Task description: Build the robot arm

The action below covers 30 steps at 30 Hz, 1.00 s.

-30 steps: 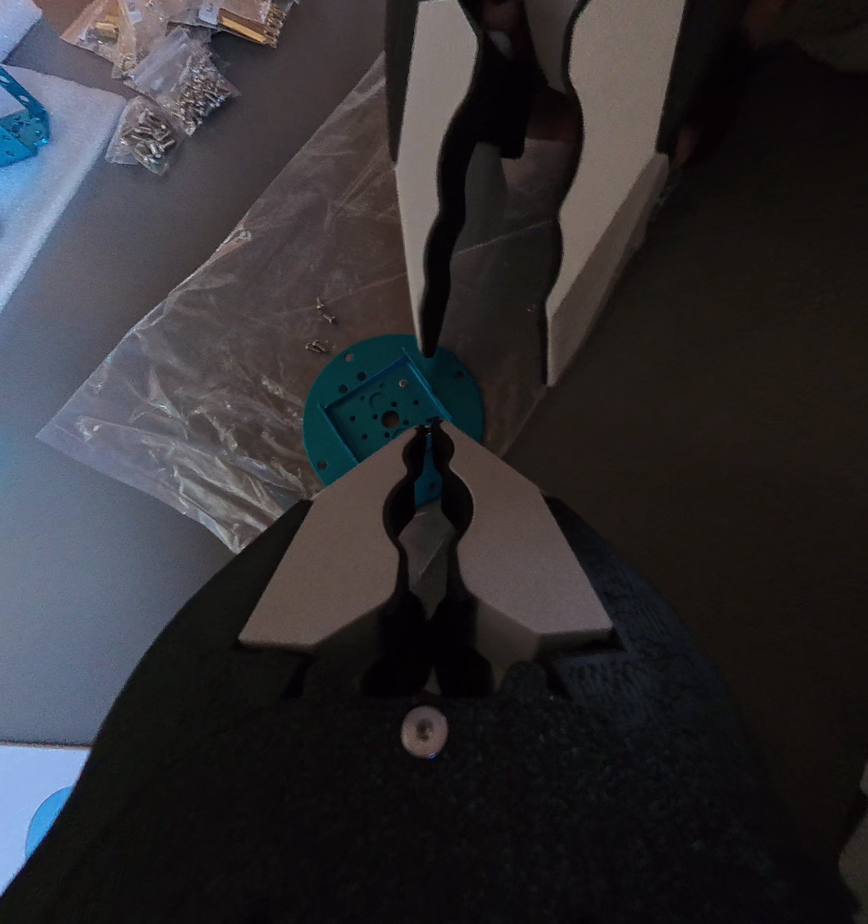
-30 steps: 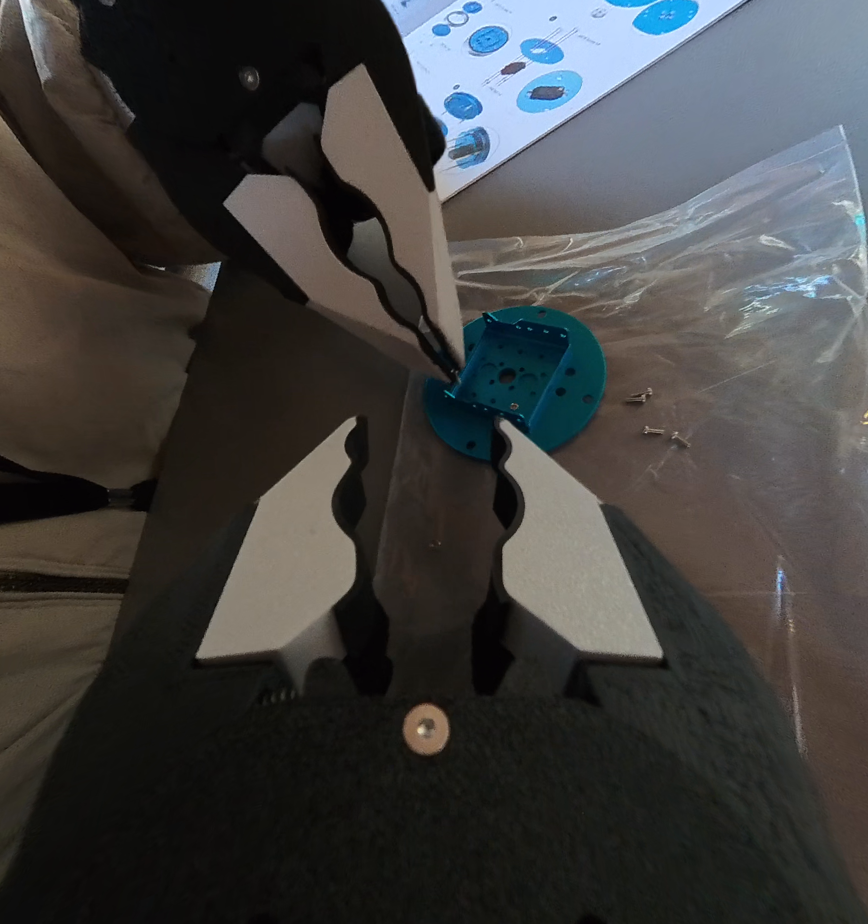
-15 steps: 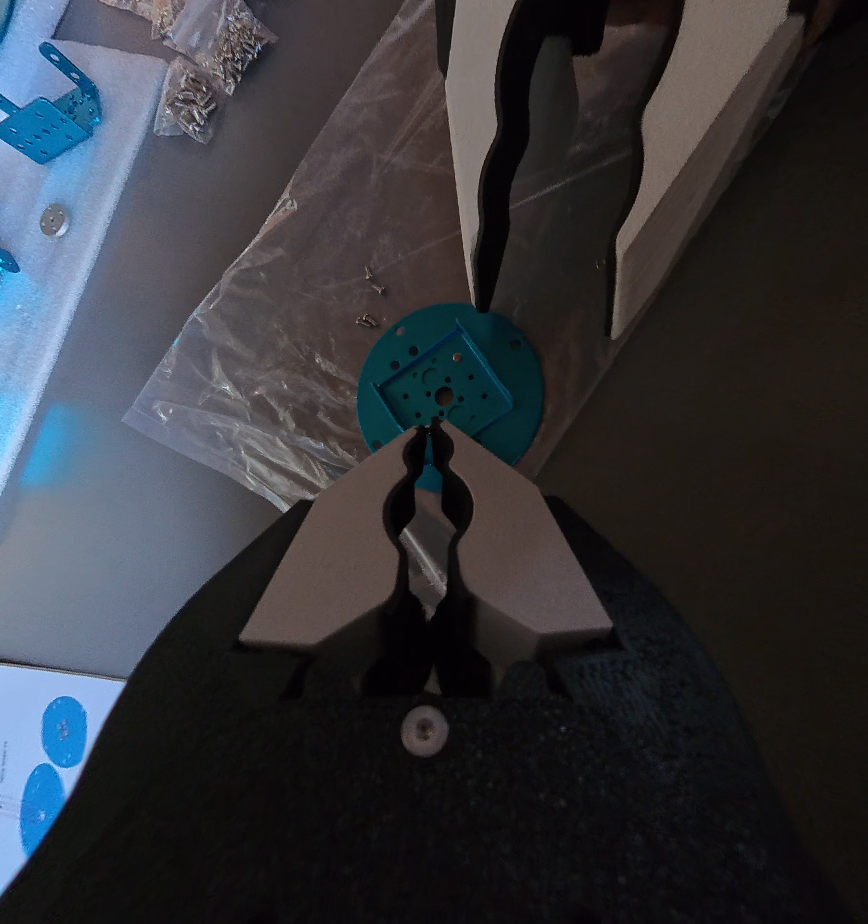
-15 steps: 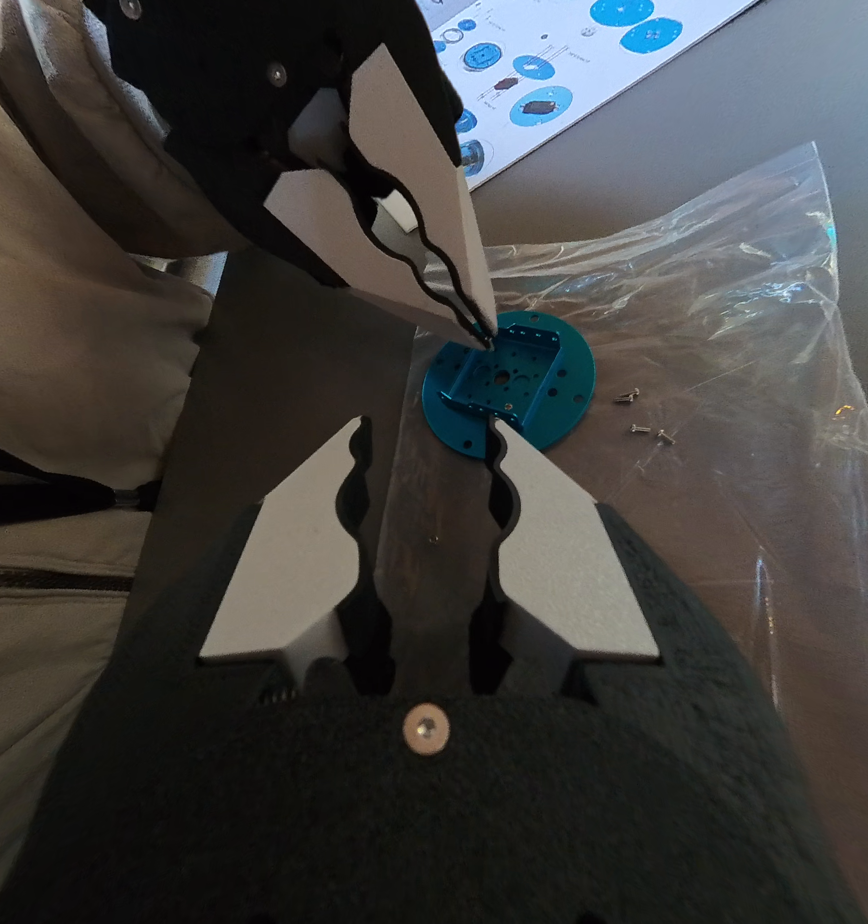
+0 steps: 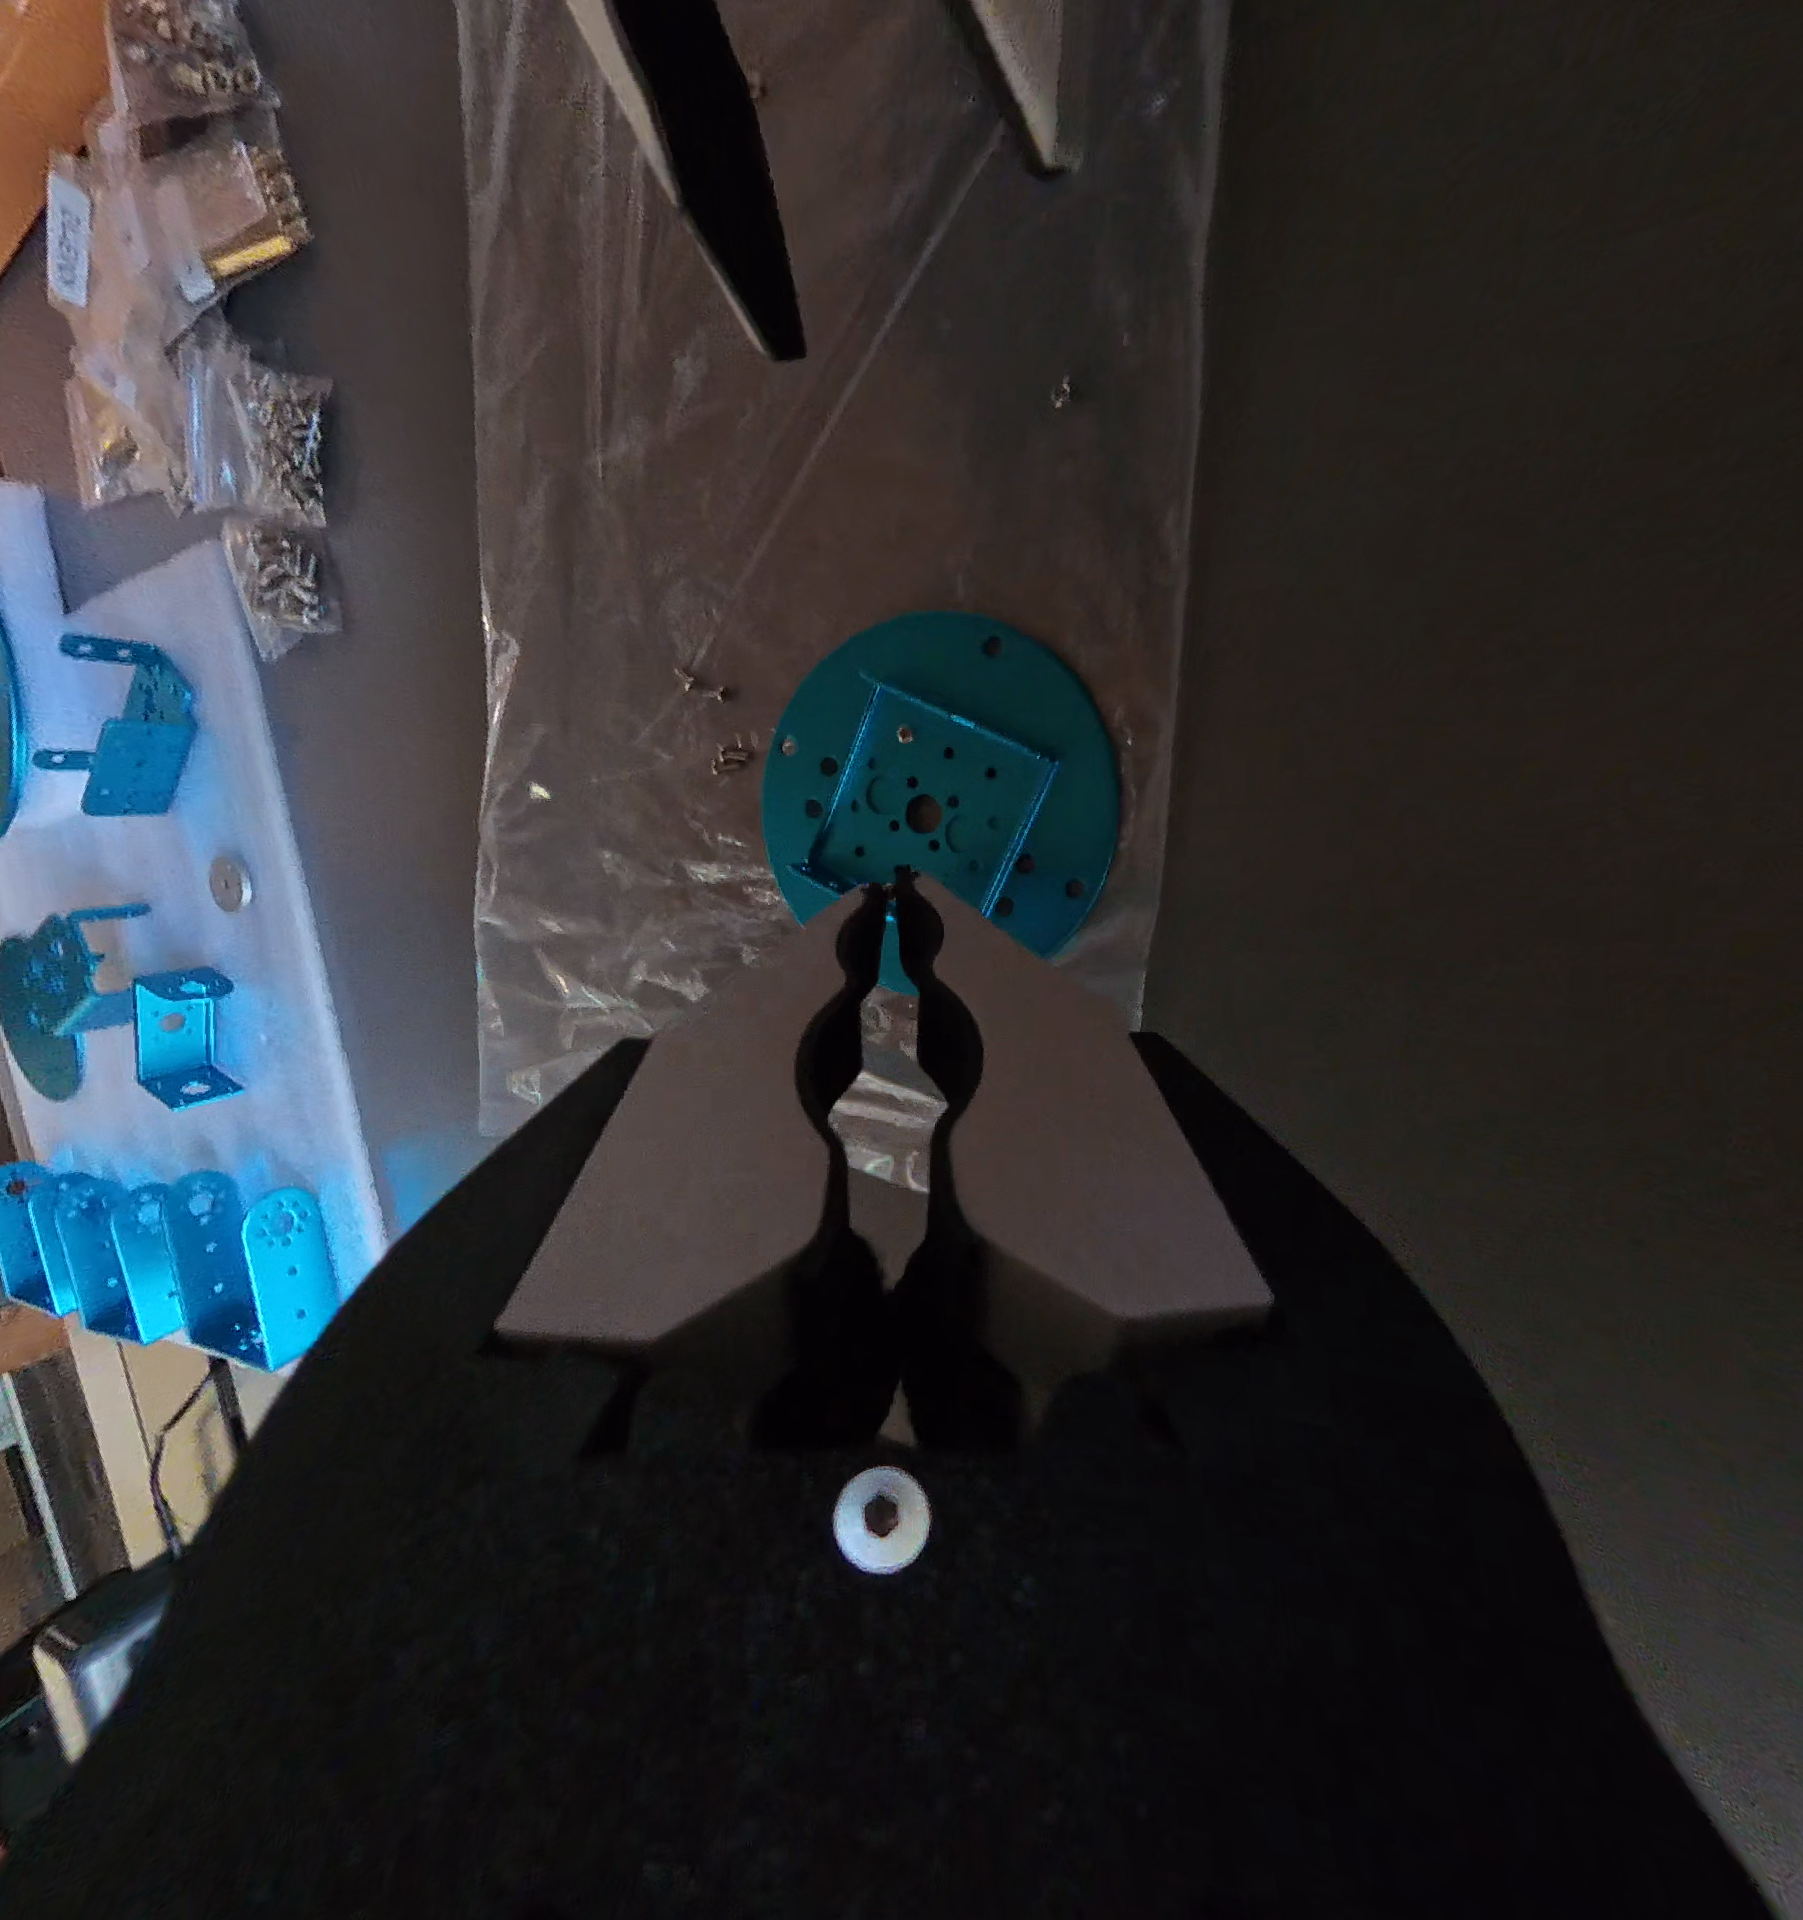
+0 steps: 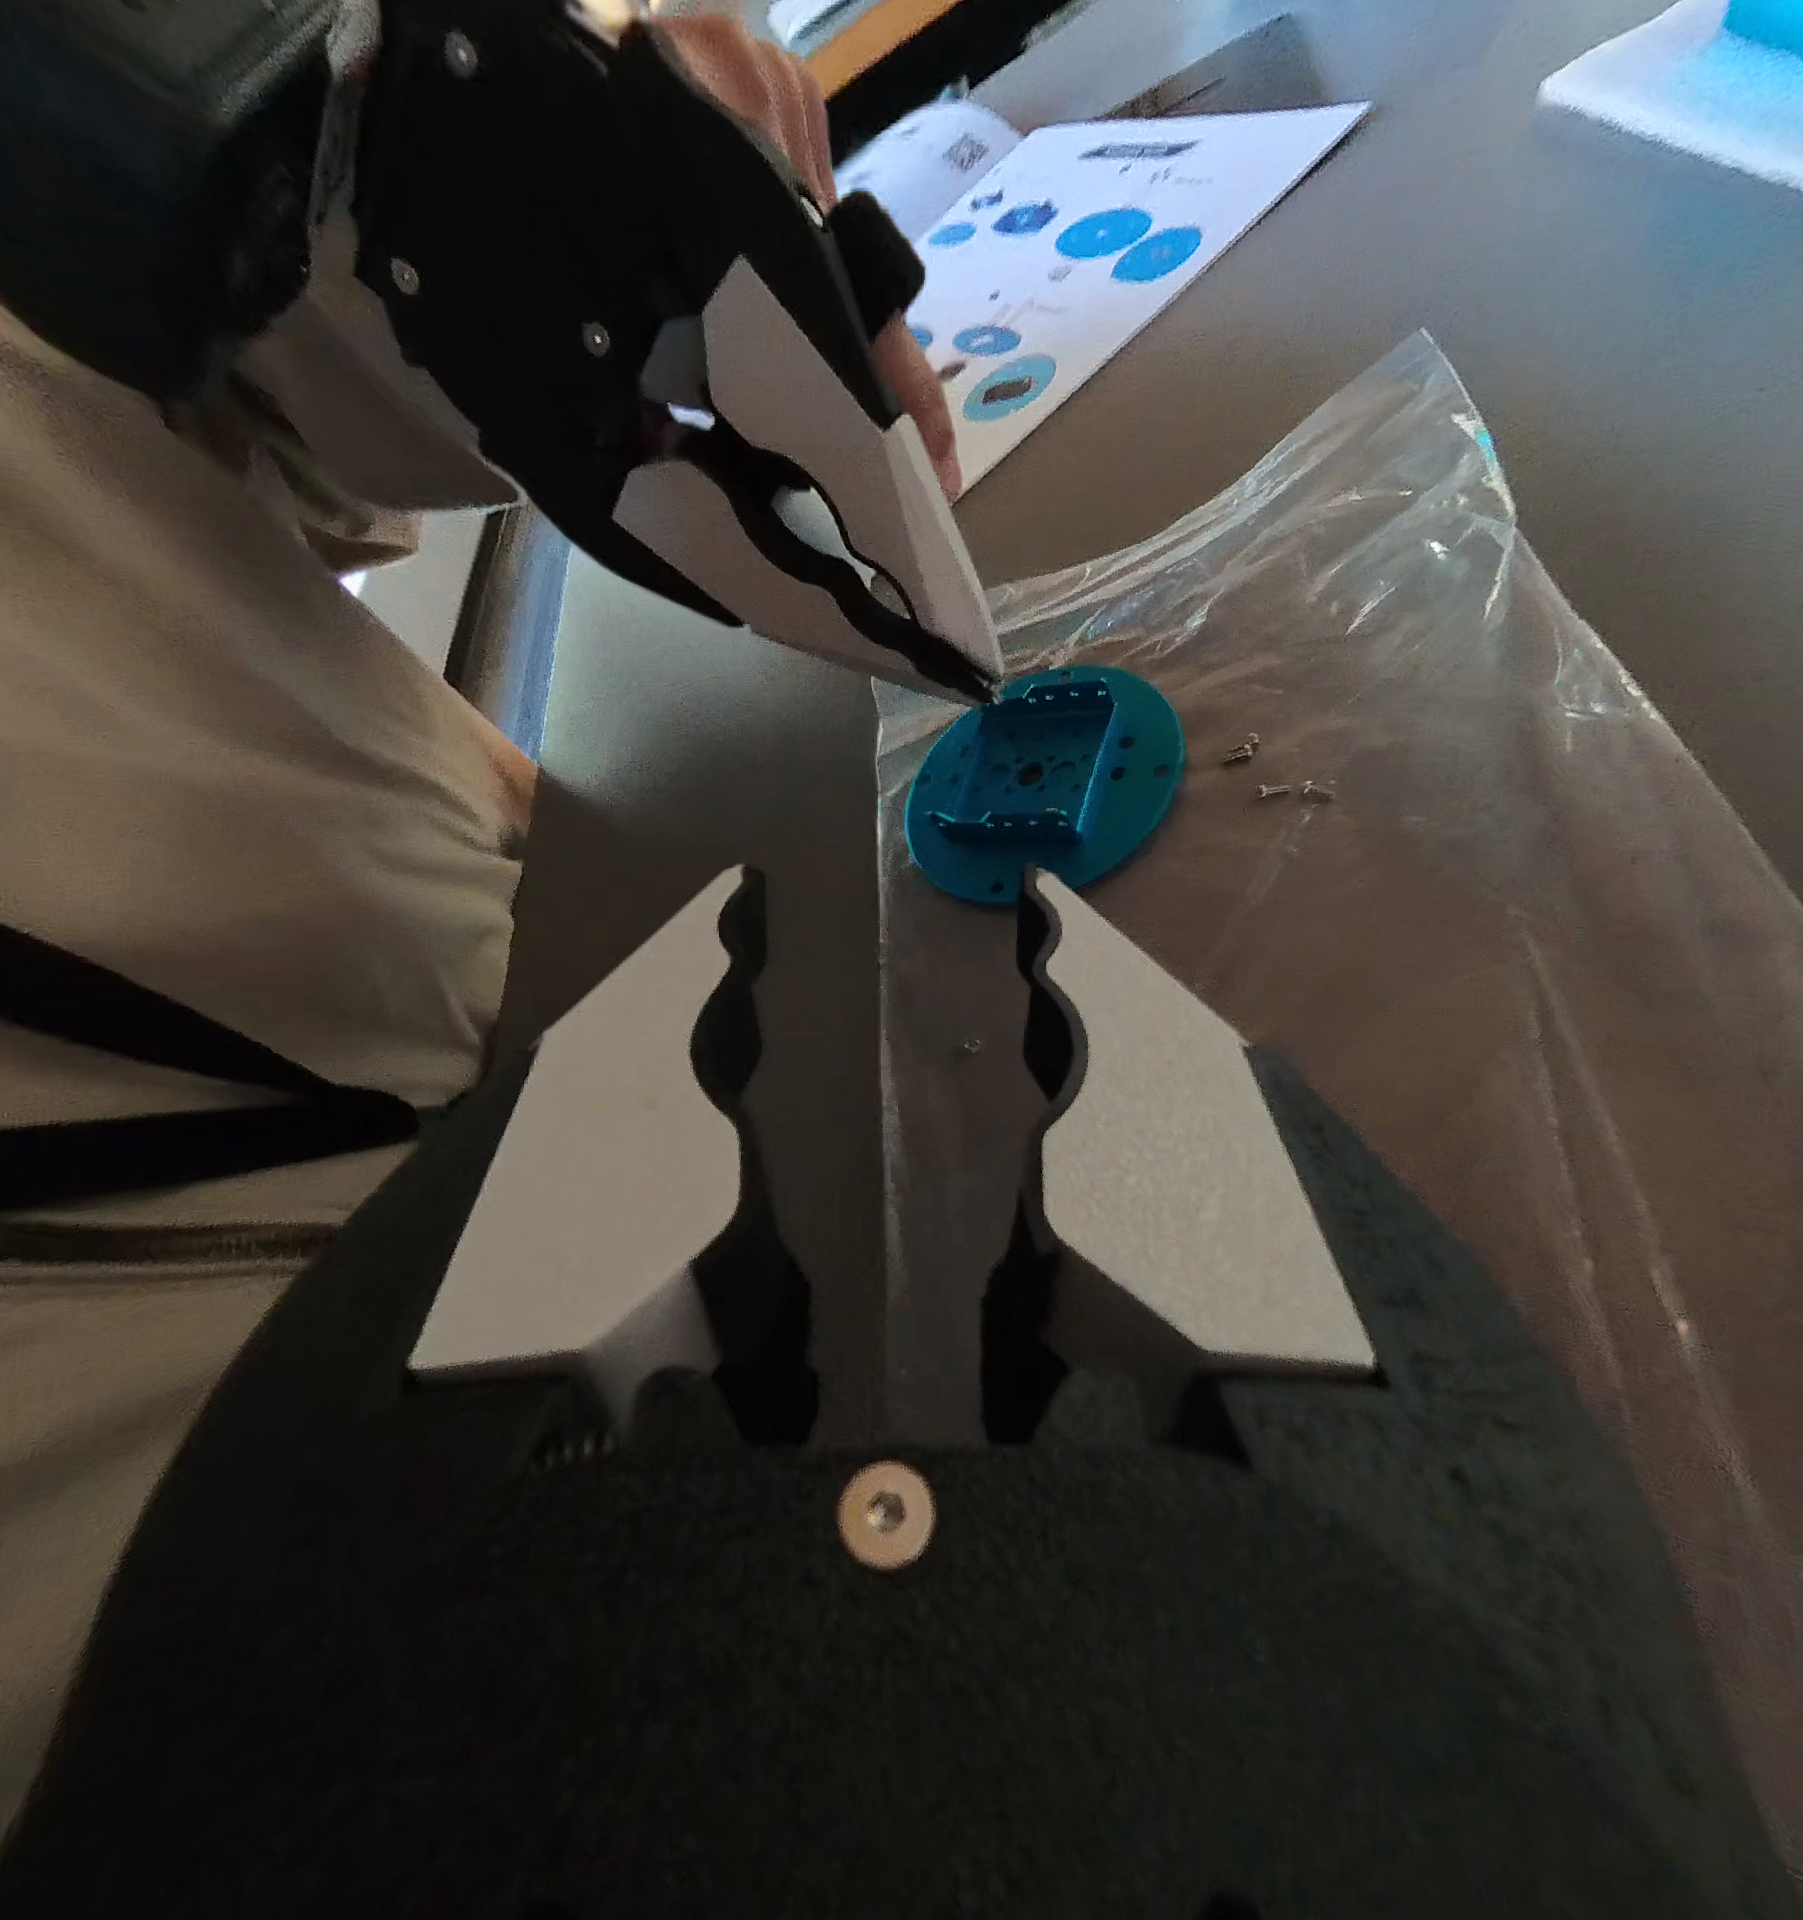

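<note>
While the blue round plate (image 5: 1068, 727) lies flat on the clear plastic bag (image 5: 606, 520), a square blue bracket (image 5: 933, 795) sits on its middle, walls up. Your left tongs (image 5: 892, 885) are pinched all but closed at the bracket's 6 o'clock edge; something tiny and dark shows between the tips, perhaps a screw, but you cannot tell from here. In the right wrist view those same tips meet the bracket's far corner (image 6: 990, 688).

Your right tongs (image 6: 886, 878) stand wide open and hold nothing, one tip just at the plate's near rim (image 6: 990, 888), the other over bare worktop (image 6: 668, 748). That stance looks like a guard that would keep the plate from sliding.

Three loose screws (image 5: 715, 727) lie on the bag at the plate's 9 o'clock, likely spread there so they stay easy to spot. Farther toward 9 o'clock, more blue brackets (image 5: 138, 748) rest on white foam (image 5: 284, 935), with packets of small hardware (image 5: 253, 436) beyond. A printed sheet (image 6: 1105, 239) lies past the bag.
</note>
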### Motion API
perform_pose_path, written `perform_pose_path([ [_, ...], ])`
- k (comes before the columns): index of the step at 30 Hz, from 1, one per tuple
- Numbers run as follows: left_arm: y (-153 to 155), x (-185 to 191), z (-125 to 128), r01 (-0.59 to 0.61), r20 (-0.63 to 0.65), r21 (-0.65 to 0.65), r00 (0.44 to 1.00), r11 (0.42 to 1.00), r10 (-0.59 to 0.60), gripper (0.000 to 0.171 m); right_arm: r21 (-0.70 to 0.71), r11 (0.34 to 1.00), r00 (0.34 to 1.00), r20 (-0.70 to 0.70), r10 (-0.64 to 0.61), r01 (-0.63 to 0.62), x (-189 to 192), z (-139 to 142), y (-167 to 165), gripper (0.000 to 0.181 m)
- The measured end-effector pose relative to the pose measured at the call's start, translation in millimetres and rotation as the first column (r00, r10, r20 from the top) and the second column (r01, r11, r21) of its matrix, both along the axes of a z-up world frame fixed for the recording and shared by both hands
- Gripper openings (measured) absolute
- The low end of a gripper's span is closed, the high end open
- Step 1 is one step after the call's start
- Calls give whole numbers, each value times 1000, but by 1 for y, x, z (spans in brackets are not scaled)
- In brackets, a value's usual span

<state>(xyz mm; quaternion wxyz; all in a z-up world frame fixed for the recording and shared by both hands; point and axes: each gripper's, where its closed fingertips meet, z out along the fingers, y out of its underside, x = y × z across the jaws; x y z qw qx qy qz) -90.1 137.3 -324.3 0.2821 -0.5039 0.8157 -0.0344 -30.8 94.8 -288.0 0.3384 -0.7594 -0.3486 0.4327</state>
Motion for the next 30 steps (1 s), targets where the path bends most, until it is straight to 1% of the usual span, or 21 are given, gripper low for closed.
perform_pose_path([
  [4, -4, 1, -5, 40, -38, -6, 998, 999, -41, 0, 7, 990, 987, -78, -141, 142, -8, 2, 2, 51],
  [7, -3, -2, -10, 54, -70, 8, 996, 999, -53, 1, 42, 982, 981, -82, -178, 182, -19, -3, -1, 51],
  [9, -3, -2, -11, 56, -75, 1, 996, 998, -56, 0, 37, 986, 984, -76, -160, 163, -25, -6, -6, 52],
  [14, -3, 0, -14, 52, -63, -34, 997, 998, -54, 0, 39, 980, 977, -102, -189, 193, -18, -1, -4, 48],
  [16, -1, -1, -16, 57, -77, -23, 995, 998, -58, 0, 36, 981, 976, -117, -186, 192, -17, 2, -5, 48],
  [20, 0, -1, -16, 58, -90, -38, 994, 998, -61, 0, 41, 982, 979, -98, -180, 184, -18, -1, -6, 48],
  [30, -2, -3, -17, 71, -112, -24, 991, 997, -73, 0, 36, 986, 984, -88, -157, 161, -21, -3, -9, 47],
])
